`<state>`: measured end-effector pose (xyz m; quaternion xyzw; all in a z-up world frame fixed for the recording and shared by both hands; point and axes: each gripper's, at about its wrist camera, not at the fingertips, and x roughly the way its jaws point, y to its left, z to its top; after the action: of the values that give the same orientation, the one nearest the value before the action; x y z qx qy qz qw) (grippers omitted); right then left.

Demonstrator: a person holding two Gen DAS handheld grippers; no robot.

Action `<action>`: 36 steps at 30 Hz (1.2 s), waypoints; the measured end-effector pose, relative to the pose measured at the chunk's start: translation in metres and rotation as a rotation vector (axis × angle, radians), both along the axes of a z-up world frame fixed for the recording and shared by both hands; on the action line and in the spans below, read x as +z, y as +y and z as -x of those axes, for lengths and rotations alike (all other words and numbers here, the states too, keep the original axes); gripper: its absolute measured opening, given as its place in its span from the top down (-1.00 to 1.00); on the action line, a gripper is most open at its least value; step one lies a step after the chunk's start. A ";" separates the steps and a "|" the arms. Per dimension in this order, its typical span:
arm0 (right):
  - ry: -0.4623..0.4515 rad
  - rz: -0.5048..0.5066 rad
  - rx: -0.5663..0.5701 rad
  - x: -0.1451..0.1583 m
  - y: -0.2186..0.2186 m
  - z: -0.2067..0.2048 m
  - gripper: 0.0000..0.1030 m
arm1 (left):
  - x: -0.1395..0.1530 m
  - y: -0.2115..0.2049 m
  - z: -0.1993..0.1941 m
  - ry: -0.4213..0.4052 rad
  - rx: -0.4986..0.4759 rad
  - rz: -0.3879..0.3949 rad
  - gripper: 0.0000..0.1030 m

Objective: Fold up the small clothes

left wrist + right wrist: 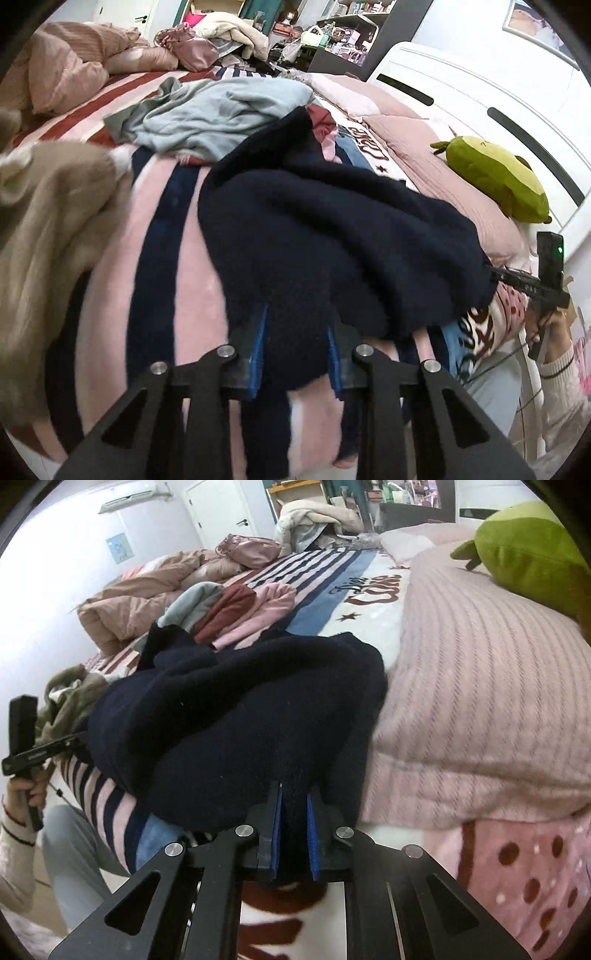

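Navy fleece garment (332, 229) bunched on near edge of bed (155, 258), in front of 2 hand-held grippers. Left hand-held gripper (295, 354) narrowed, clamping near hem; right hand-held gripper (294, 834) likewise pinching other near edge (blue pads buried in fleece). Step: likely spreading garment before first fold. Next: pull edges apart, lay flat. Other clothes (207, 110) piled farther back.

Striped bed (155, 258) under navy garment (332, 236), clothes.
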<state>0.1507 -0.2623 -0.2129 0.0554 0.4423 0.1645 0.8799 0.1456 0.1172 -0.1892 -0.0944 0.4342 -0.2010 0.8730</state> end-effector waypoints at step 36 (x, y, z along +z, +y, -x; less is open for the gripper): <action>0.186 0.239 0.085 -0.029 0.065 -0.217 0.66 | -0.013 -0.036 -0.197 0.085 0.014 -0.238 0.85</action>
<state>0.3674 -0.1969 -0.2420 -0.0534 0.5404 0.1421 0.8276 0.3422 0.0810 -0.2018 -0.0013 0.4911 -0.1377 0.8602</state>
